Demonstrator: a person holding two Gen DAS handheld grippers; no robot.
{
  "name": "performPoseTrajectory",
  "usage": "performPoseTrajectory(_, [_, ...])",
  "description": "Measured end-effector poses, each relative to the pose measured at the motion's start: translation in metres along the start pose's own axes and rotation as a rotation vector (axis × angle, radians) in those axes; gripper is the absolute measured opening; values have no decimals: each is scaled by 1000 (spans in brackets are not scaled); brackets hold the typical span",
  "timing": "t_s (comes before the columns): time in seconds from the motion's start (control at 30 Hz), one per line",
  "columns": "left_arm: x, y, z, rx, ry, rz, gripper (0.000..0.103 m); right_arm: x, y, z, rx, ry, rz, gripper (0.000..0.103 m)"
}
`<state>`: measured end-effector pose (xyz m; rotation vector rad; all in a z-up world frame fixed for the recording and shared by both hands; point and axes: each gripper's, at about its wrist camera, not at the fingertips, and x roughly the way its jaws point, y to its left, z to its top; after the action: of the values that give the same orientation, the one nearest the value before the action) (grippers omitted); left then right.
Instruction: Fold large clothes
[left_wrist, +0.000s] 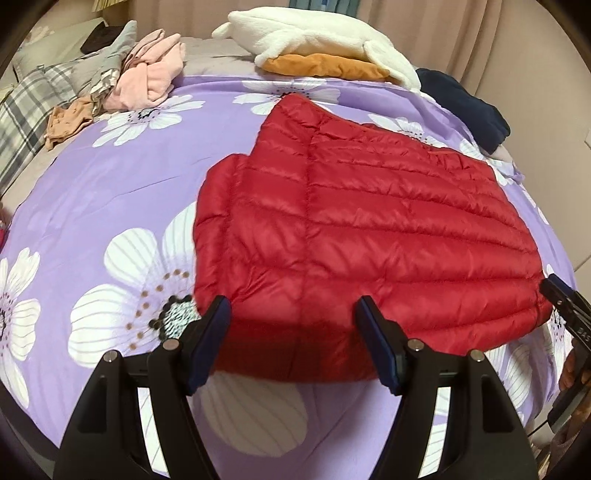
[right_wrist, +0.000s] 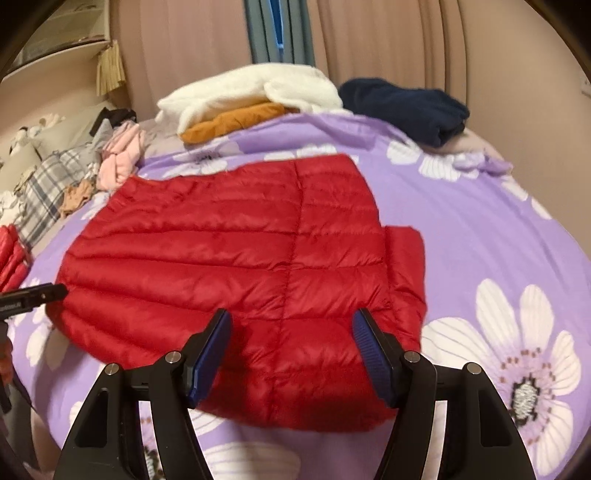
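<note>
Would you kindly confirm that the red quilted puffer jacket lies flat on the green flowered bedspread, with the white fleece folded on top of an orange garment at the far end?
Not quite: the flowered bedspread is purple, not green, as the right wrist view shows. The rest holds: the red quilted puffer jacket lies flat on it, and the white fleece sits folded on the orange garment at the far end.

No text, label, brand or number could be read with certainty in either view. The right gripper (left_wrist: 565, 314), seen at the edge of the left wrist view, carried small pale characters too blurred to make out. The left gripper (right_wrist: 33, 293), in the right wrist view, bore a similar illegible pale print.
</note>
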<state>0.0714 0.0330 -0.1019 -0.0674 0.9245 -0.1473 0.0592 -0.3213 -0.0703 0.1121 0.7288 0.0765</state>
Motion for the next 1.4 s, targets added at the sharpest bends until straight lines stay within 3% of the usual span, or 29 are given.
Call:
performPoseTrajectory(0.17, [13,7,-11,-9,64,50,73,18,-7,-13,16,76,-17,67])
performPoseTrajectory(0.47, [1,20,-19,-100,75,10,71,19,-8,-17,63,89,-5,67])
performPoseTrajectory(0.57, [-8,24,-19,-146,63,-33,74,5,-10,-15,108,57,30,67])
performPoseTrajectory(0.7, [-16,30,-16,-249,52,-119,88,-8,-12,-9,163,11,90,67])
performPoseTrajectory(0.83, [-16,36,-14,-344,63,-233,88,-13,-3,-1,164,-7,121,67])
performPoseTrajectory(1.1, [2,55,-18,-542,96,-379,88,-15,17,7,131,-18,205,67])
performPoseTrajectory(1.27, [19,61,-16,-600,114,-418,88,-10,30,13,114,-18,243,67])
performPoseTrajectory(1.4, [31,62,-11,-610,126,-409,88,-5,40,17,95,-20,262,67])
